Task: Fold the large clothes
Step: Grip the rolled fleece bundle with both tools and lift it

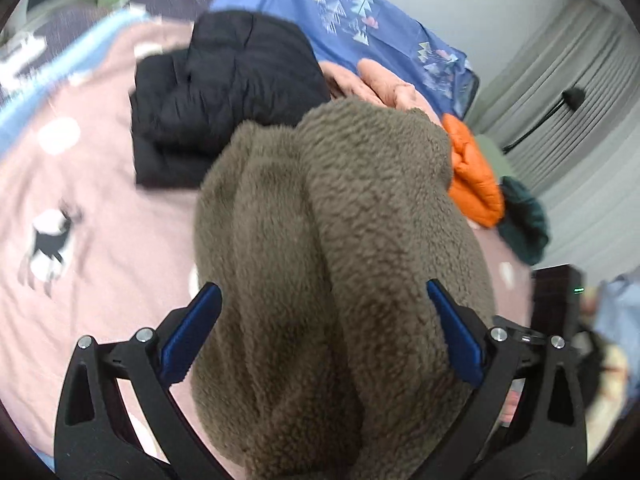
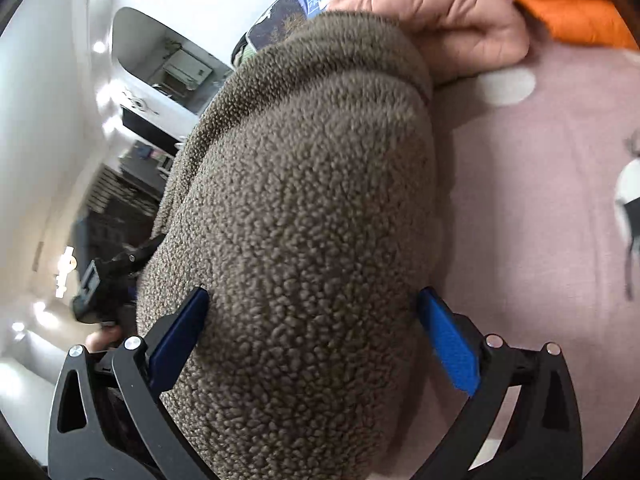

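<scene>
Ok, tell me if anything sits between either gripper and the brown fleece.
Nothing visible does. The brown fleece already lies between the open fingers of the left gripper and the right gripper; the black jacket lies beyond it, on the pink sheet.

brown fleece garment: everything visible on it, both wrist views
The brown fleece garment is a bulky olive-brown sherpa piece with nubby pile, bunched into thick rolls on the pink bedspread. It fills the gap between the spread blue pads of both the left gripper and the right gripper; firm pad pressure is not evident. Its far end lies against a peach garment, near a folded black jacket.
</scene>
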### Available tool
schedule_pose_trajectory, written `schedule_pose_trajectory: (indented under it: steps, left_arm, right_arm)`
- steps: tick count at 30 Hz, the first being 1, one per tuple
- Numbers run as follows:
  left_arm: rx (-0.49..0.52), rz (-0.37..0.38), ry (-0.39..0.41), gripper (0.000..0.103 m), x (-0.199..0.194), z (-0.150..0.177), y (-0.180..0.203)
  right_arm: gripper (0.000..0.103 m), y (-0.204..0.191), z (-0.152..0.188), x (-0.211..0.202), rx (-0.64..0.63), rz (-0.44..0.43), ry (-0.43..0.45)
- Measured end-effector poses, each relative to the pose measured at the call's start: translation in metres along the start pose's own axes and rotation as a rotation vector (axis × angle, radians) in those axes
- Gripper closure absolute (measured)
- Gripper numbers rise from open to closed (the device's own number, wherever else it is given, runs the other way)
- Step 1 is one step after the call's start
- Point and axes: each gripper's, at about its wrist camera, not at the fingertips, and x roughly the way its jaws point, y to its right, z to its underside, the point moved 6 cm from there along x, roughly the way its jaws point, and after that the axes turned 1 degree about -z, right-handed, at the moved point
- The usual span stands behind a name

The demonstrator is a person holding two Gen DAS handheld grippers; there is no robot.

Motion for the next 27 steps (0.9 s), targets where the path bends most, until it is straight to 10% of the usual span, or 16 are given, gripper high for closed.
schedule_pose_trajectory:
  steps: [18,27]
  left_arm:
    - [-0.223,0.333,-0.113,0.002,0.022,0.035,-0.055]
    - [-0.194,0.283,-0.05,0.002,0.015,0.045,-0.061]
  right_arm:
    - [0.001,-0.001,-0.012,0.01,-0.016,-0.051,-0.044]
    - [0.001,-0.01,-0.017,0.019,-0.044,-0.024,-0.042]
